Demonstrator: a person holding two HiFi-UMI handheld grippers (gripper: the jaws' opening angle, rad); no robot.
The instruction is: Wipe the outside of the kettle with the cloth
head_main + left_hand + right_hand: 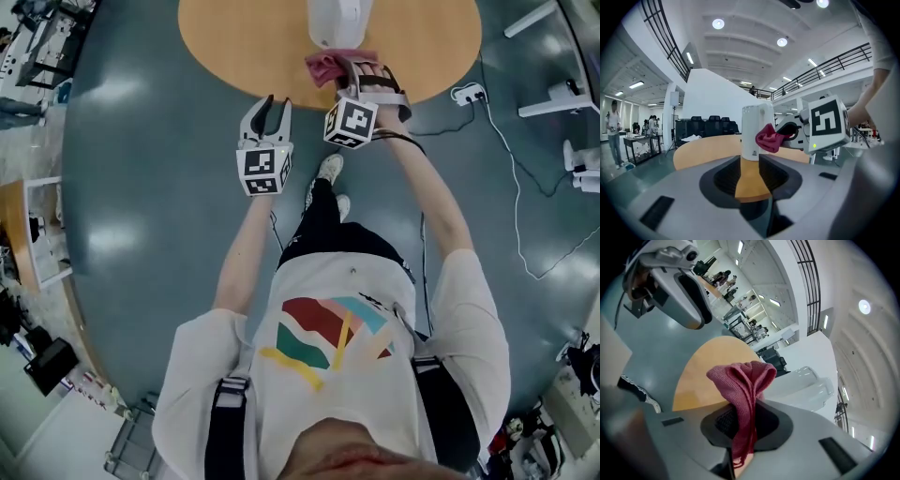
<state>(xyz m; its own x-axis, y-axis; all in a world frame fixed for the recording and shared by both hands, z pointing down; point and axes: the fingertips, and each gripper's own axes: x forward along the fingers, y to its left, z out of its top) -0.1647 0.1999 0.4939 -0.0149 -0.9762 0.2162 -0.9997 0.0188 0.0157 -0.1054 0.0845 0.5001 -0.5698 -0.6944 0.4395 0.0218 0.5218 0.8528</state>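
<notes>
In the head view we see both tools at once. The grey plastic left gripper has its pointed fingertips at the edge of the round pale-wood table, and its body is over the dull grey-green floor. The right gripper is already above the table top. This view cuts the kettle off at the upper border, so only its lower part is visible, just beyond the right fingertips.

The left gripper view gives what the head view cannot: the whole tall white kettle, smooth and cylindrical. It stands upright on the table, straight ahead of the gap between the left fingers. These fingers are released, and only bare wood shows between their black ribbed pads. To the right of them we see the right gripper from the side, with its black-and-white marker cube. The dark pink knitted cloth sticks out from its tips, against the side of the kettle. We cannot tell if the cloth touches it.

Only the right gripper view shows the grasp itself. The right fingers are clenched on the cloth, which is pinched between the ribbed black pads. A soft folded bunch with a fine knit texture rises past the fingertips, and a thin tail hangs behind them. The kettle is glossy here, just beyond the bunch.
</notes>
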